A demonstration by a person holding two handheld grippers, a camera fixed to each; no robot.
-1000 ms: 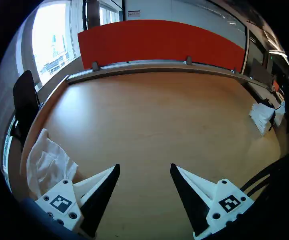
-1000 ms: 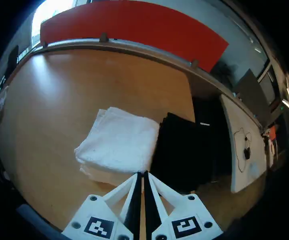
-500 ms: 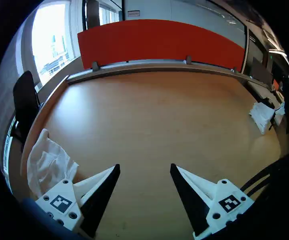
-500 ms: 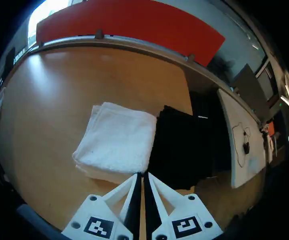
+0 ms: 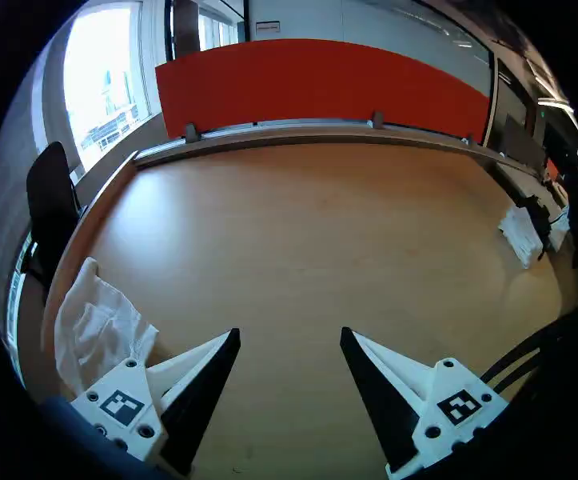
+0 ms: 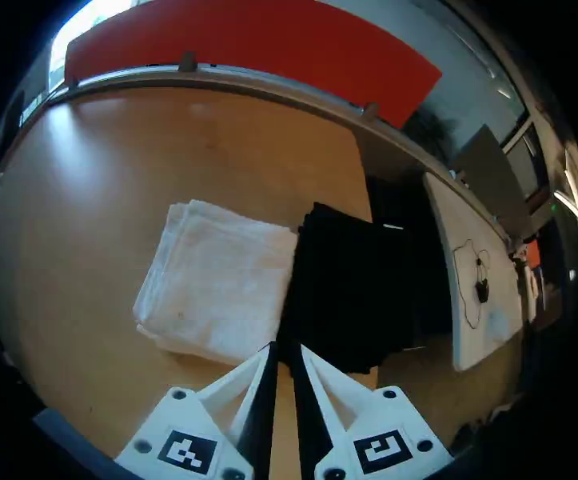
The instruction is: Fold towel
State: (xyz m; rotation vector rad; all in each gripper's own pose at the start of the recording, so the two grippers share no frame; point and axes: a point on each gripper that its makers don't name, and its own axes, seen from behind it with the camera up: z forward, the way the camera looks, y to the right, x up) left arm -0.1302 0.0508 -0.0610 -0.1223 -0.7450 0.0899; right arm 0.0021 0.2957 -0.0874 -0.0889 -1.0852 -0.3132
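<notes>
my right claw (image 6: 284, 356) has drifted a little over the last second: the folded towel (image 6: 217, 280) now sits further to the left of my fingers and slightly turned, and my tips line up more with the seam where the towel's edge meets the dark folded stack (image 6: 344, 292) just beside it. the two fingers are pressed almost together, with only a thin slit between them that looks a shade wider than it was, and there is nothing in it. the towel itself has not changed. it lies flat on the wooden table (image 6: 113, 160) as a neat thick square with its layers even at the near edge, so i judge this towel is done and i am backing off it rather than working it. my left claw (image 5: 289, 336) has not budged; its fingers are spread wide over bare wood, holding nothing, with a crumpled white cloth (image 5: 97, 328) lying loose just beside its left finger at the table's edge. from there the folded towel is a small white patch far off to the right, partly covered by something dark that i cannot make out. if more folding is due, that crumpled cloth looks like the next piece, and my left claw is already open next to it.
</notes>
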